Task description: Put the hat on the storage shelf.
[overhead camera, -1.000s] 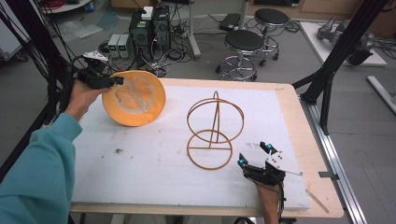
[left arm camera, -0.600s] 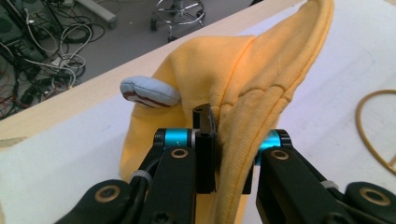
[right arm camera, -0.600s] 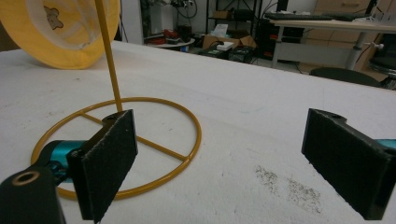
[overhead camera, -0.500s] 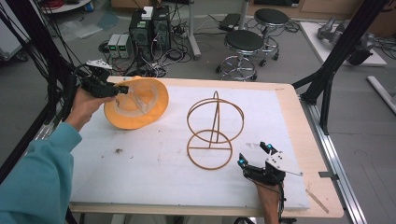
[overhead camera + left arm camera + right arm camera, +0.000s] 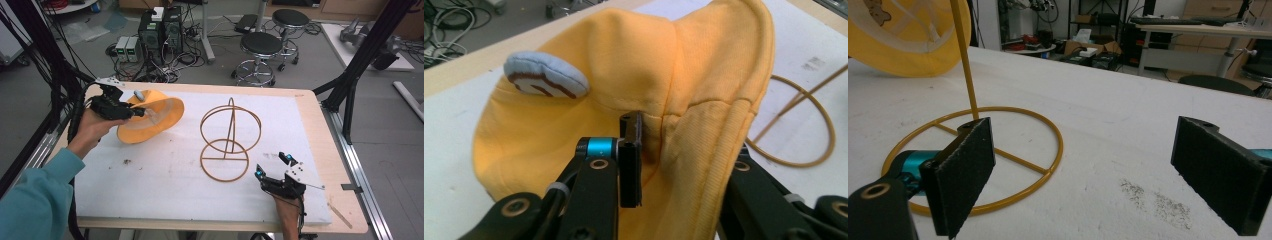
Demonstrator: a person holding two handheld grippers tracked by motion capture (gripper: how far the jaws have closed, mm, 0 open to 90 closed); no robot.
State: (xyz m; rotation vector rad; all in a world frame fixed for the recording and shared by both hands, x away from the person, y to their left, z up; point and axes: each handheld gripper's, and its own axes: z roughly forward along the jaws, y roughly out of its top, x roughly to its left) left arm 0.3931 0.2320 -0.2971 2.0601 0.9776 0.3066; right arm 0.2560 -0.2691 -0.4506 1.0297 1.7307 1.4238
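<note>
Item: yellow hat (image 5: 150, 120), lifted and tilting off the counter (image 5: 310, 120), well left of the wire stand (image 5: 230, 140).

Left gripper (image 5: 137, 112): gripping the hat's brim; in the left gripper view the fabric (image 5: 684, 125) is bunching between the jaws, which have just been easing apart.

Right gripper (image 5: 272, 172): jaws standing wide apart, holding nothing, resting just right of the stand's base ring (image 5: 998, 150).

Risks: the hold appears to be loosening, so the hat may be slipping back onto the counter short of the stand; a swinging brim could be catching the stand's upright rod and tipping it.

Obscured: the far jaw's pad is lying behind cloth, so contact is hard to confirm; the hat's underside and the patch (image 5: 546, 75) design are only partly legible.
</note>
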